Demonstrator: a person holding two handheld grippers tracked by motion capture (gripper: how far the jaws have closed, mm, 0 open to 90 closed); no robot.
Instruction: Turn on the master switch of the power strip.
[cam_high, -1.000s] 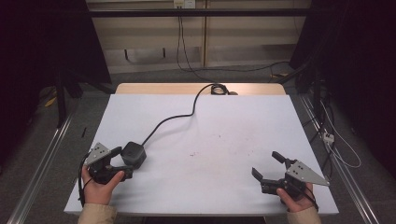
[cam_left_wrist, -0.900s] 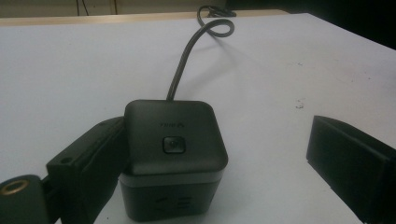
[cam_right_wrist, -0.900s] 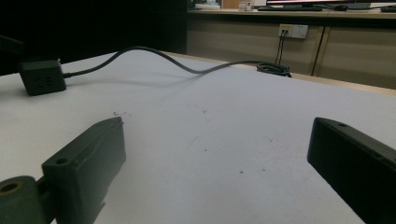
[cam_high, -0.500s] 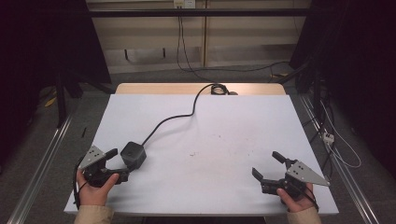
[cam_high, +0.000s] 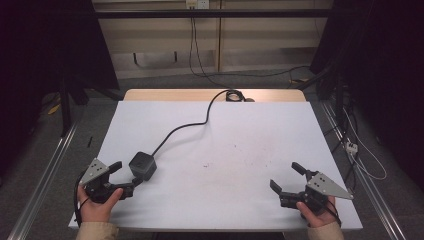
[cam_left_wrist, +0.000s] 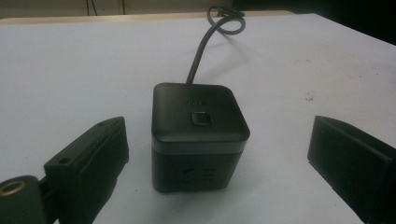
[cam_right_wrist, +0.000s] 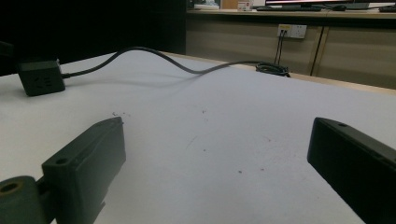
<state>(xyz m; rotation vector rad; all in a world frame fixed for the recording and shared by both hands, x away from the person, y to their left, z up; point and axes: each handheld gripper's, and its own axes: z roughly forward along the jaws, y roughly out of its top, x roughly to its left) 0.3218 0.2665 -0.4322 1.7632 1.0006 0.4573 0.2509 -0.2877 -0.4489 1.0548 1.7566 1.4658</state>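
Observation:
A black cube-shaped power adapter (cam_high: 142, 165) rests on the white table at the near left. Its top carries a small button (cam_left_wrist: 201, 119), and its black cable (cam_high: 185, 127) runs to the far edge. My left gripper (cam_high: 126, 176) is open just in front of the cube. In the left gripper view the cube (cam_left_wrist: 198, 135) stands between the spread jaws without touching them, and that gripper (cam_left_wrist: 217, 126) holds nothing. Near the front right edge my right gripper (cam_high: 284, 175) is open and empty. In the right gripper view that gripper (cam_right_wrist: 217, 123) faces the distant cube (cam_right_wrist: 42, 77).
The cable ends in a coil (cam_high: 234, 95) at the table's far edge, also visible as a coil (cam_right_wrist: 273, 68) in the right gripper view. The white tabletop (cam_high: 240, 145) has faint specks. A wall socket (cam_right_wrist: 290, 31) and floor cables (cam_high: 350, 145) lie beyond.
My left gripper has drawn back a little toward the near left edge, away from the cube. The cube and the right gripper have stayed put.

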